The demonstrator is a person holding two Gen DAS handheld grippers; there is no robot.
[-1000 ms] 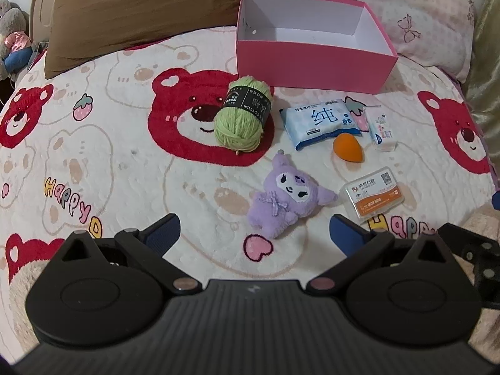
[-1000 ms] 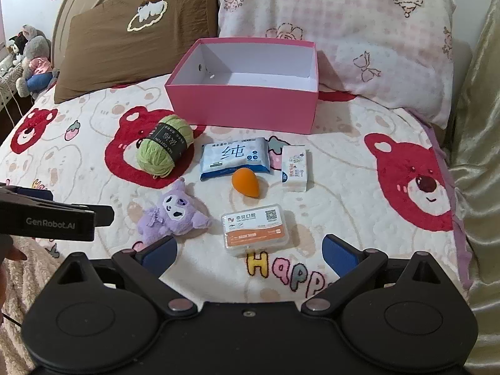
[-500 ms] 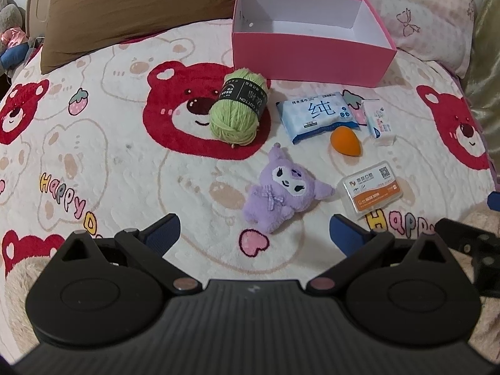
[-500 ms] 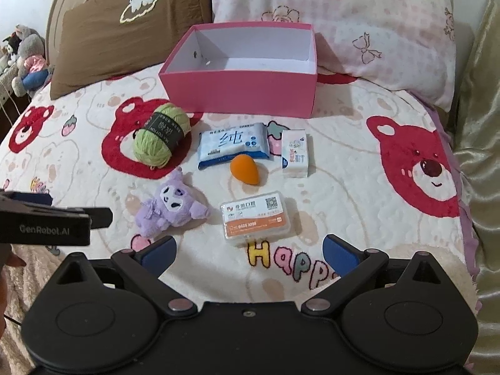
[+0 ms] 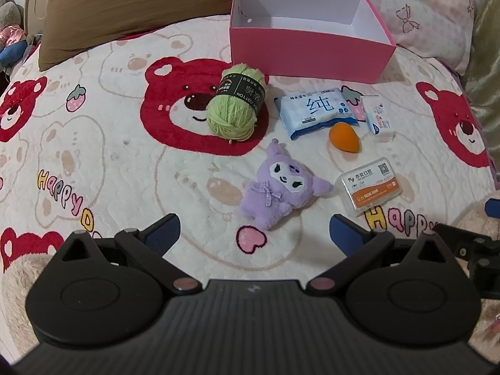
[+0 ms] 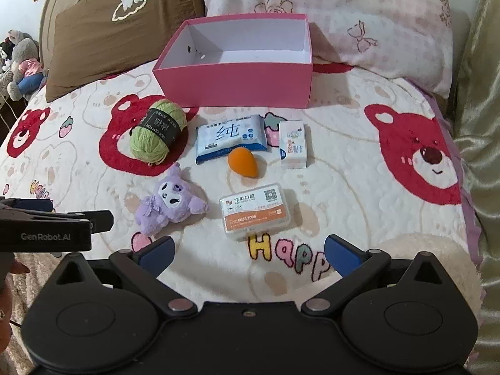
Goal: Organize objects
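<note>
Your box [image 6: 232, 86] sits behind yarn [image 6: 157, 134], wipes [image 6: 229, 139] and carton [image 6: 292, 143]; plush [image 6: 172, 200] lies left of the case [image 6: 254, 212].

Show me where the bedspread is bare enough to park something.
Free: left of the yarn and plush, and right of the small carton. The box shows nothing inside. Crowded: wipes, sponge and case sit close together.

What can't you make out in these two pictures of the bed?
- Pink box: in both views its near wall hides the front strip of its floor.
- Flat plastic case: the small print is too tiny to read in either view.
- Stuffed toys: cut off by the left edge of the right view.
- Left gripper: seen side-on in the right view, partly cut by the edge.
- Bed near the person: covered by the gripper bodies in both views.
</note>
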